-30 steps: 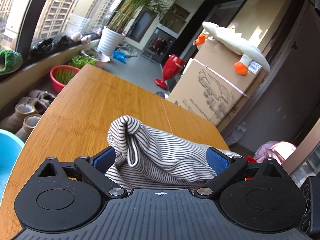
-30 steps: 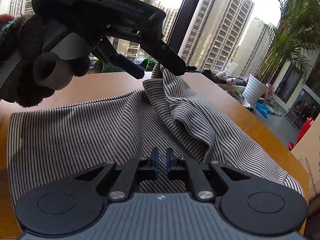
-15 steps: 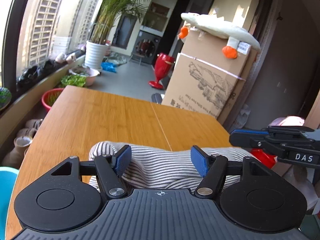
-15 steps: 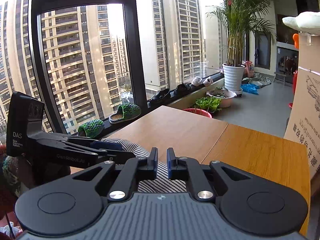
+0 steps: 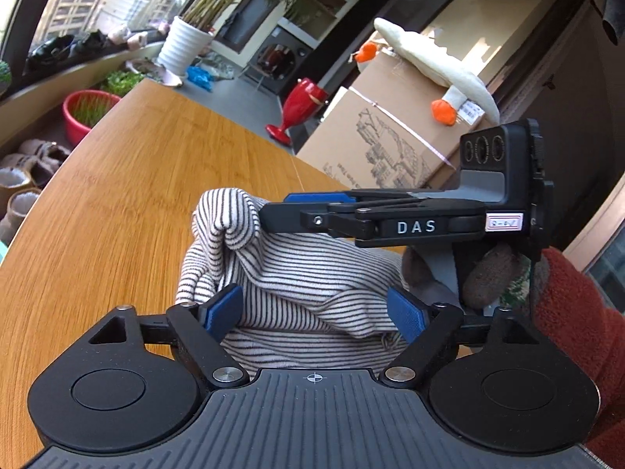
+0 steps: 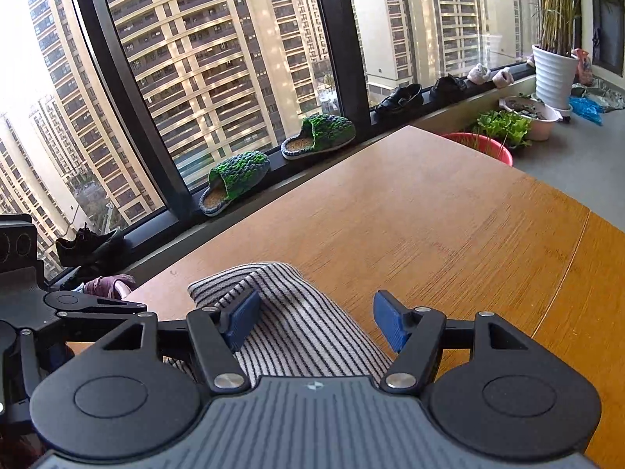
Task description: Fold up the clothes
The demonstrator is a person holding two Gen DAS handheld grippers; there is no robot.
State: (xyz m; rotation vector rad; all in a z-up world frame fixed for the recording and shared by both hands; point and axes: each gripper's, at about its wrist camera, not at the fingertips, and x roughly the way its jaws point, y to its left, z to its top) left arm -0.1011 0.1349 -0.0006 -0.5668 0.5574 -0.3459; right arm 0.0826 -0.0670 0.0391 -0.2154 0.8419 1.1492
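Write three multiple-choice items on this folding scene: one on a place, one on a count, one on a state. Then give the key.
1. Where does the striped garment lie?
A. on the wooden table
B. on the cardboard box
C. on the windowsill

2. How many green slippers sit on the windowsill?
A. one
B. two
C. four

3. How do the right gripper jaws stand?
A. shut on the cloth
B. apart
C. out of view

Key: 1 A, bunched cloth rests on wood; 2 B, a pair by the glass; 3 B, its jaws are opening, pads clear of the cloth between them.
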